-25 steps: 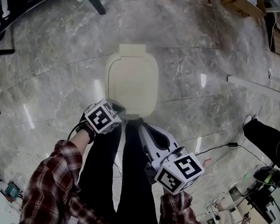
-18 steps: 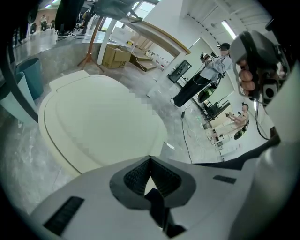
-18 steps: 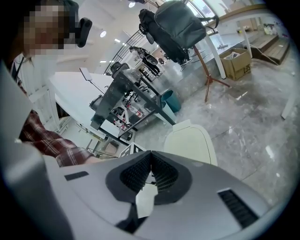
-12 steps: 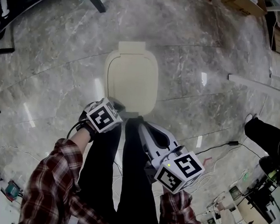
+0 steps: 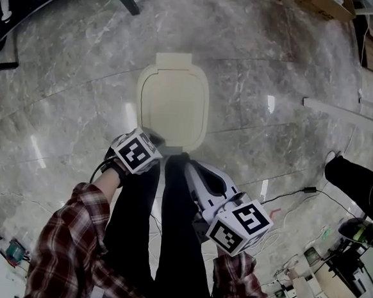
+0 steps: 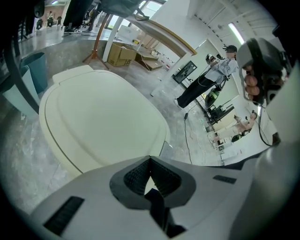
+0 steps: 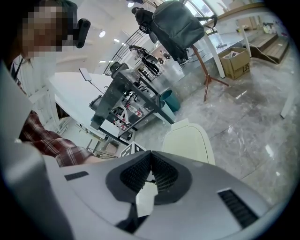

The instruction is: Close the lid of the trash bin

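- Lying flat, the lid likely needs only a gentle press near its front edge.
- Left gripper and right gripper: jaws closed, empty.

Bright, even overhead light fills the room, and the glossy marble floor throws back small white glare streaks just left and right of the cream trash bin lid. All three views bend strongly and darken toward their round edges, away from the lid. In both gripper views the jaws nearest the lens look soft, and the lid beyond them is sharper.
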`<state>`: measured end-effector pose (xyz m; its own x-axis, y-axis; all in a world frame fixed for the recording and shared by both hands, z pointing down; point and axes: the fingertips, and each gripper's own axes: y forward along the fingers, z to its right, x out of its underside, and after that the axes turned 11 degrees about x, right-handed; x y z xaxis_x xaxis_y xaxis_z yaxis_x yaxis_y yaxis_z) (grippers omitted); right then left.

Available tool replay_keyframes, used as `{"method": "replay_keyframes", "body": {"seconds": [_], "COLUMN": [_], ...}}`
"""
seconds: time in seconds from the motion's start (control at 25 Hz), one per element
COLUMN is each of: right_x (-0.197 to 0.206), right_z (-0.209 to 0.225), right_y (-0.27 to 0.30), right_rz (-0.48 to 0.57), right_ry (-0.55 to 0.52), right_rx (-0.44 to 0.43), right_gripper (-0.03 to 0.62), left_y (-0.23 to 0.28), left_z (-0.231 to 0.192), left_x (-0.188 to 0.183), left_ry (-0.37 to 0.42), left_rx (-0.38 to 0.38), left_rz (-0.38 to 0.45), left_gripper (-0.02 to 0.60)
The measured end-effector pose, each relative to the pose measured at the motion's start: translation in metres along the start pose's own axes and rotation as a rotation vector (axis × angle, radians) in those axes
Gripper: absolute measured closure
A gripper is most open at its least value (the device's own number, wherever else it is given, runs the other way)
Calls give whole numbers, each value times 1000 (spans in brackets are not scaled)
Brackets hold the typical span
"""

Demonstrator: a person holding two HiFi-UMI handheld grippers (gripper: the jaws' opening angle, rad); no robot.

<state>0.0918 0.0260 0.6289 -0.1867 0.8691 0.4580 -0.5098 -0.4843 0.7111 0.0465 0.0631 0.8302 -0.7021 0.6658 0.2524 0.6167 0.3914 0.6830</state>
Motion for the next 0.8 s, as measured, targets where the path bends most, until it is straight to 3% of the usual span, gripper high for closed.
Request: {"method": "replay_keyframes", "body": {"seconds": [0.28, 0.52, 0.8], "right_x": [-18, -56, -126], "right_z": [-5, -32, -95], "right_y": [-13, -38, -84], "right_rz": [14, 53, 146], "right_ry": [-32, -82, -186], "right_rx": [-1, -19, -53], "right_gripper": [580, 580, 580], "left_y": [-20, -83, -202], "left_z": [4, 32, 95], "left_x": [-16, -66, -124], "left_ry": [-137, -99, -68], "left_rx": [-30, -59, -105], "left_rz": [111, 261, 509], "left_gripper": [571, 571, 571]}}
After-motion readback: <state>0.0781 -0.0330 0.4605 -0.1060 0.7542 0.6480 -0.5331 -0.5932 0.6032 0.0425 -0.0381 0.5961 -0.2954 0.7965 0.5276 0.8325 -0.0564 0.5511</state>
